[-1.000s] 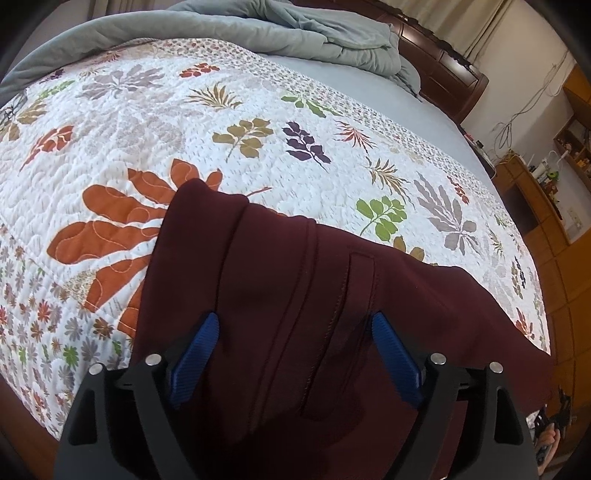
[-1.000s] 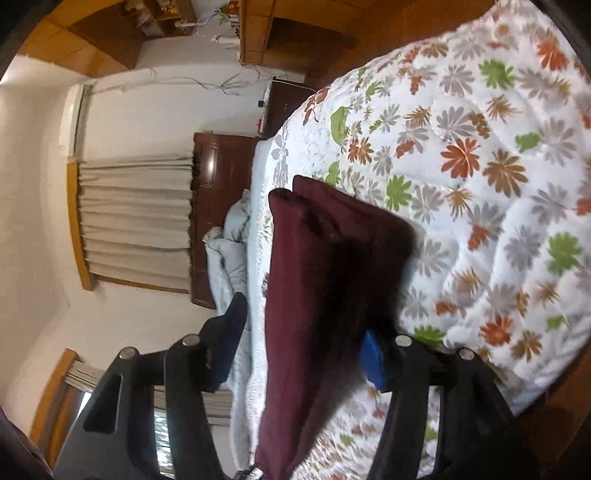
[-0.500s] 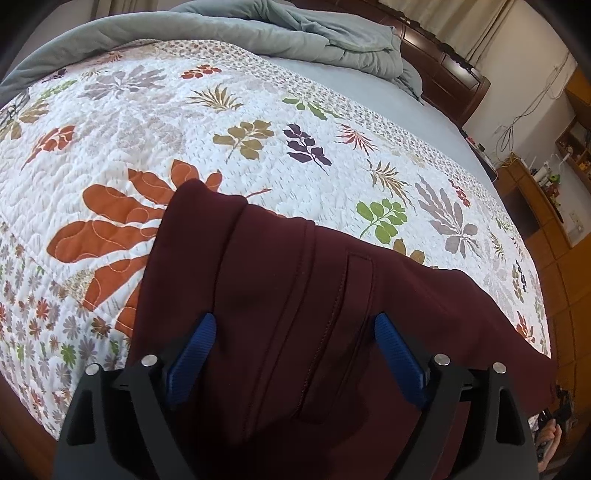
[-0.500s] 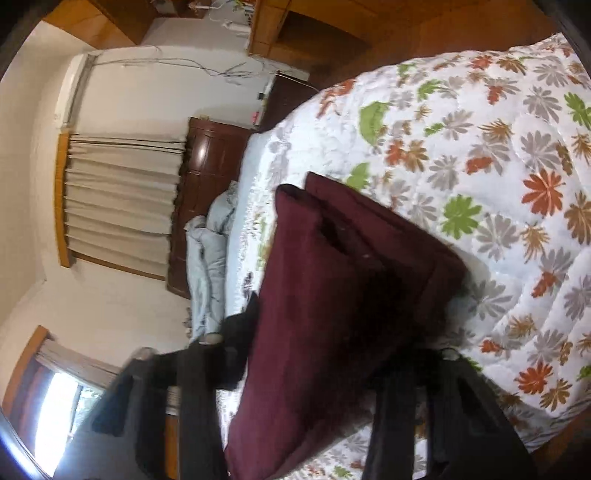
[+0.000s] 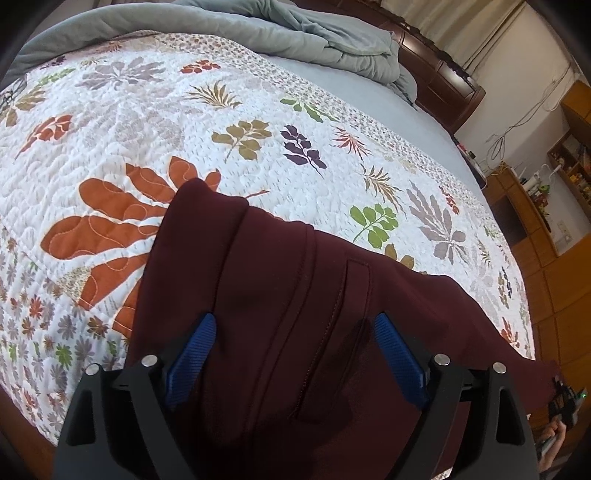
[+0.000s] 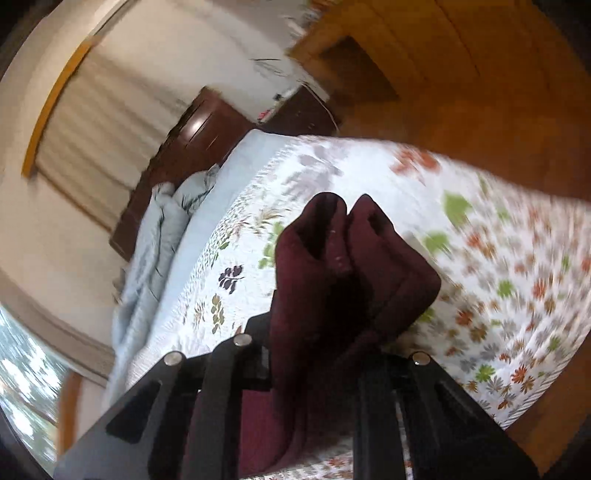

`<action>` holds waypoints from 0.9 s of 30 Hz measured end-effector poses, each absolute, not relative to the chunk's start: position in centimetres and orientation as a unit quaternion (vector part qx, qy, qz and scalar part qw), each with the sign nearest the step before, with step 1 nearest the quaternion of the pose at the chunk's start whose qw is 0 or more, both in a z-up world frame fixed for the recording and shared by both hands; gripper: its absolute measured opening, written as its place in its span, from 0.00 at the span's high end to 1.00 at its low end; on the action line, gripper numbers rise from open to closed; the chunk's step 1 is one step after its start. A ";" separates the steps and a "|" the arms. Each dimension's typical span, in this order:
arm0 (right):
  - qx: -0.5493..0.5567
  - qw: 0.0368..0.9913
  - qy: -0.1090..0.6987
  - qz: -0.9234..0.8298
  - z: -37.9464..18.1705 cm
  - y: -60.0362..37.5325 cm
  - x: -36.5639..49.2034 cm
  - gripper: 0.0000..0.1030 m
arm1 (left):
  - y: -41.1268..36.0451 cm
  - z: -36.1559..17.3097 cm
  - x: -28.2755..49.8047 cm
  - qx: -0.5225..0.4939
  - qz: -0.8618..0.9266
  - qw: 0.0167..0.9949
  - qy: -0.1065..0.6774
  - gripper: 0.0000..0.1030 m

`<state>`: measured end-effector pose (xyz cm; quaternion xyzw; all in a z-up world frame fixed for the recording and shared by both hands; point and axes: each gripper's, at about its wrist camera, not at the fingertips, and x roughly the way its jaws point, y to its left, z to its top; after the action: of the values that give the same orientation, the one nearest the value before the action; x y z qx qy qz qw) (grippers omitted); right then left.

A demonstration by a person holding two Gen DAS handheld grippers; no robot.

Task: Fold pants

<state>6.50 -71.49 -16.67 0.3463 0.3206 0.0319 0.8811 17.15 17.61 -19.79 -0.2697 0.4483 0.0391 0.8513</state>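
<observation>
Right gripper [image 6: 325,343]: jaws have just been closing and now clamp a bunched end of the maroon pants [image 6: 354,258], which stands up between and beyond them. A second ago that fabric lay loose in a wider gap. Left gripper [image 5: 291,354]: jaws stand wide apart above the pants [image 5: 295,302], pads clear of the cloth, unchanged. Beyond both jaws lies the leaf-print quilt [image 5: 147,129]; farther off, the grey duvet [image 5: 295,33]. Judgement: 1 end is secured, ready to carry over for a fold.
</observation>
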 end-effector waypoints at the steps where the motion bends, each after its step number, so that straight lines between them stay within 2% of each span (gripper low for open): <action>1: 0.326 0.889 0.321 0.029 -15.7 -70.5 6.6 0.86 | 17.7 -19.8 17.1 -0.273 0.036 0.851 0.447 0.14; 13: 0.080 0.949 0.302 0.025 -7.5 -57.3 5.6 0.86 | 18.1 -19.9 16.5 -0.278 0.010 0.857 0.434 0.14; 27: -0.126 0.945 0.299 0.045 -8.4 -42.1 5.4 0.86 | 19.3 -20.1 15.7 -0.308 -0.037 0.855 0.415 0.14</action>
<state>5.39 -42.15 -8.36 -0.1259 0.2992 0.0452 0.9448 15.66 19.25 -20.06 -0.3082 0.4146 -0.0365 0.8554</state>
